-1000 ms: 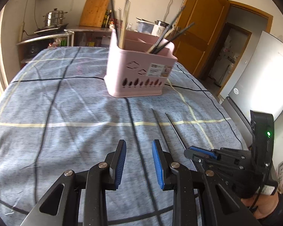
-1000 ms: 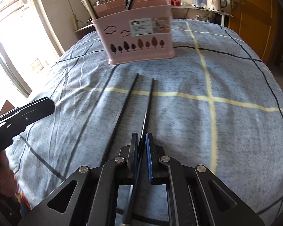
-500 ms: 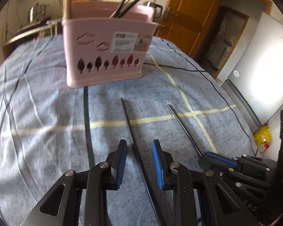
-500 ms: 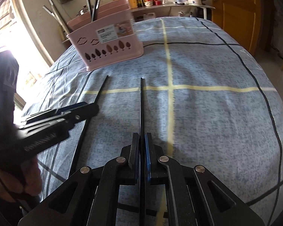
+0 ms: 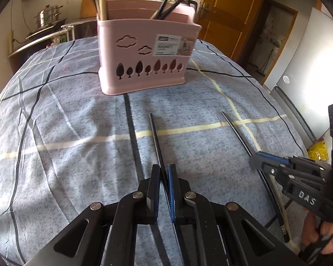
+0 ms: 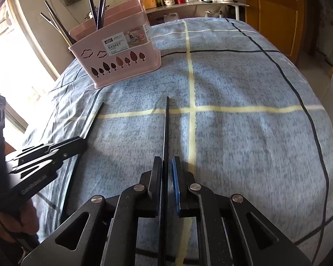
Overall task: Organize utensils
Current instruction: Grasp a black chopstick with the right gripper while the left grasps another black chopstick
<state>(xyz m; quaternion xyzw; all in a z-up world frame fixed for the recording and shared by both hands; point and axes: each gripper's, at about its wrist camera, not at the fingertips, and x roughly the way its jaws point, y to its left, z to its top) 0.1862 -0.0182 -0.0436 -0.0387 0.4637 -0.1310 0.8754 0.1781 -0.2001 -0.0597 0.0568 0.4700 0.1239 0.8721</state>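
A pink utensil basket point(image 5: 144, 55) with several chopsticks in it stands at the far side of the blue checked cloth; it also shows in the right wrist view point(image 6: 120, 53). My left gripper point(image 5: 163, 173) is shut on a black chopstick point(image 5: 155, 137) that points toward the basket. My right gripper point(image 6: 166, 164) is shut on a second black chopstick point(image 6: 166, 128), also seen in the left wrist view point(image 5: 239, 135). The left gripper shows in the right wrist view point(image 6: 82, 141), closed on its chopstick point(image 6: 95, 119).
The table point(image 6: 244, 133) carries a blue cloth with yellow and black lines. A counter point(image 6: 195, 4) with a kettle and jars stands behind, a wooden door point(image 5: 228, 15) beyond. A steel pot point(image 5: 46, 20) sits on a shelf at the left.
My left gripper has closed on the left chopstick after lining up over it. The right gripper stays shut on its chopstick and has shifted slightly.
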